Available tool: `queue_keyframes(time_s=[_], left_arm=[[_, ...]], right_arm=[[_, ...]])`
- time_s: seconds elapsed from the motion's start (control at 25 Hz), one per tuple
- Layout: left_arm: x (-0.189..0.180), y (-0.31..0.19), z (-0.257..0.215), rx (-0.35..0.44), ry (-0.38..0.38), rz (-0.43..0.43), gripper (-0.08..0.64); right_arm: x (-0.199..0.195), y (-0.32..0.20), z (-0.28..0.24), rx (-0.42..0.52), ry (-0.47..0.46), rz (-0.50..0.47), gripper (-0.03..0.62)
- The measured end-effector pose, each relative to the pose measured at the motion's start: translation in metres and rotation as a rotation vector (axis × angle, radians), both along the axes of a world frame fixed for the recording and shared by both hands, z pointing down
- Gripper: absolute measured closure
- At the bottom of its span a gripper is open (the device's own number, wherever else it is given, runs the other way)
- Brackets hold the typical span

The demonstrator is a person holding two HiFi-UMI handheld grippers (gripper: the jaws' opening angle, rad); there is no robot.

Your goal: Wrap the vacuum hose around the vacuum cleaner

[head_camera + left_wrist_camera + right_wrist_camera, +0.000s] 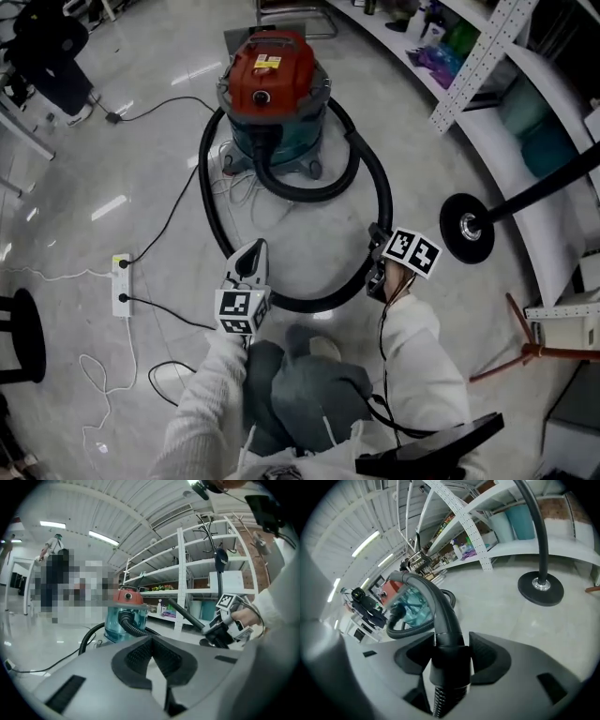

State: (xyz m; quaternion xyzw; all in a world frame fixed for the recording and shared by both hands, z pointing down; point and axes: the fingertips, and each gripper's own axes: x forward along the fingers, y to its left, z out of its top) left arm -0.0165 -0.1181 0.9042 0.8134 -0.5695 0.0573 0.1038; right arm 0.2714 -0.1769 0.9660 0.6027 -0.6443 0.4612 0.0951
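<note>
The vacuum cleaner [272, 89], red lid on a teal drum, stands on the pale floor ahead of me. Its black hose [380, 187] leaves the front port and lies in wide loops around the drum. My right gripper [377, 277] is shut on the hose near its end; in the right gripper view the hose's rigid cuff [447, 663] sits clamped between the pads, with the curved tube running on toward the vacuum cleaner [405, 604]. My left gripper [253, 253] hovers low by the loop's near left side, shut and empty; its tips [151, 641] meet in front of the vacuum cleaner [126, 611].
A white power strip [121, 284] with black and white cables lies on the floor at left. A round black stand base [467, 227] and white shelving [525, 84] are to the right. A black stool [19, 333] stands at far left. A person [52, 56] stands far back left.
</note>
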Motion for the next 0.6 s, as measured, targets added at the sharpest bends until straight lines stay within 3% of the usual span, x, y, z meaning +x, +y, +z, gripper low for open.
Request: queue_keyframes(time_s=[0.28,0.6], left_arm=[[0.034,-0.019,0.031,-0.037,-0.028,0.059,0.557],[0.008,-0.024,0.066,-0.041,-0.071,0.01,0.557]], right_arm=[[0.056,-0.009,0.107,-0.182,0.127,0.095,0.351],[0.07,-0.045,0.169,-0.269,0.207,0.127,0.351]])
